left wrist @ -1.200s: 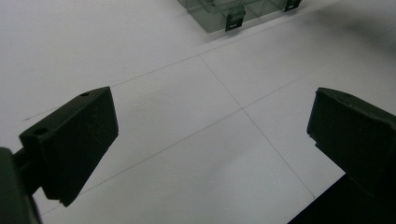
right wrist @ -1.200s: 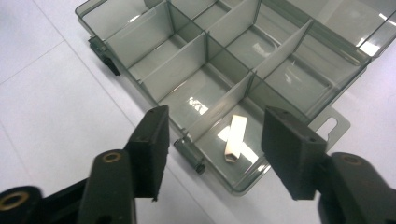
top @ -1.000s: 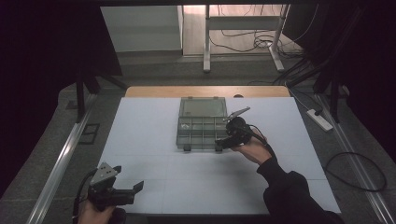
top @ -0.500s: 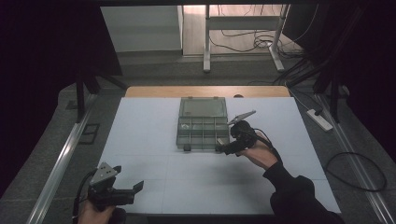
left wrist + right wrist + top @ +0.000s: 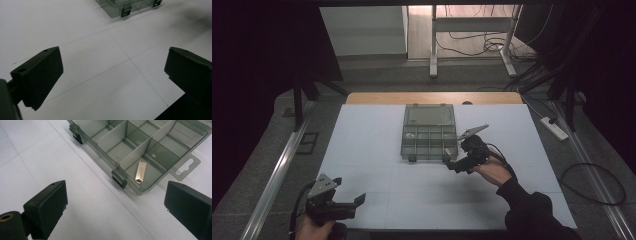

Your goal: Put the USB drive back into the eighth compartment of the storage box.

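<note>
Pulling back toward the person over the last second, the right hand-held gripper [image 5: 451, 166] now sits just off the near right corner of the translucent grey plastic compartment box [image 5: 429, 142], where a second ago it was right at the box's right edge; order here is big to small: the white bench [image 5: 377, 140] carries the box at centre, its clear lid [image 5: 430, 115] folded open away from the person. Right hand-held gripper jaws are spread wide and hold nothing in its own view, with the box's two black front latches [image 5: 119, 181] unclipped just ahead of them. Lying flat in the near corner compartment is a small shiny flat metal piece [image 5: 140, 172], apart from the jaws. Judgement: the piece looks dropped in and released, so the placing step is likely done and the retreat clears the way for closing the lid or fetching another part. Left hand-held gripper [image 5: 360, 200] hasn't moved, parked at the near left bench edge, jaws spread, empty, well apart from the box.
</note>
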